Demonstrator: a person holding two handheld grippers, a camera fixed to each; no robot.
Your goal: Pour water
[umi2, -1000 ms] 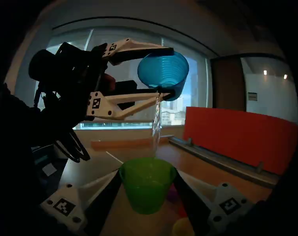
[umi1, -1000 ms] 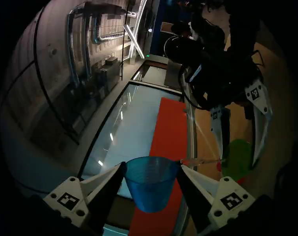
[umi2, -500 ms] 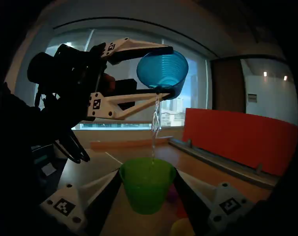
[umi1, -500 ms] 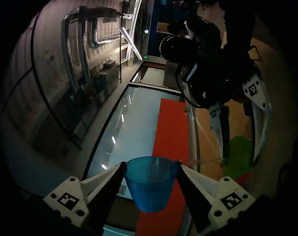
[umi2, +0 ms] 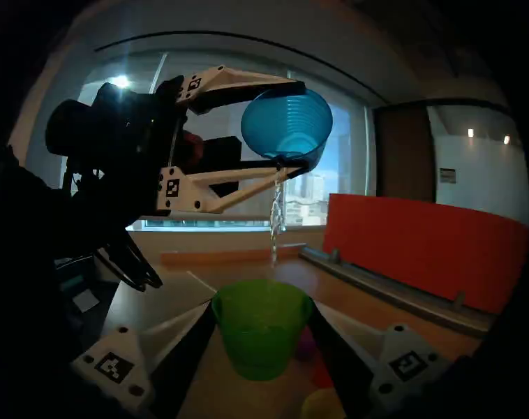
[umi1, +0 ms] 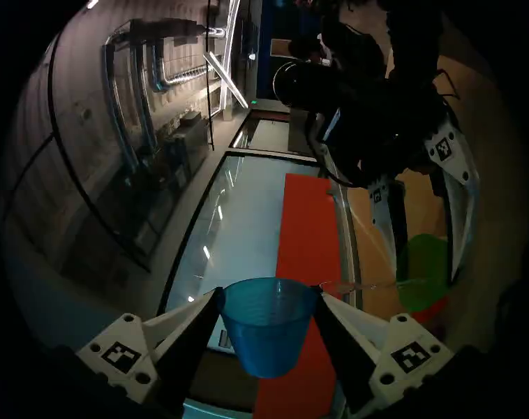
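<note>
Yellow object [umi2: 325, 405] partly out of view

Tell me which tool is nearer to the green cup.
Right. The right tool is clamped on the green cup, both fingers pressing its sides. The left tool is above it, apart, holding the blue cup tipped over it.

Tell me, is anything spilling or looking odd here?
Nothing stands out. The blue cup, tipped in the left gripper, sends a thin water stream down toward the green cup, held upright in the right gripper. I see no spill on the wooden table.
</note>
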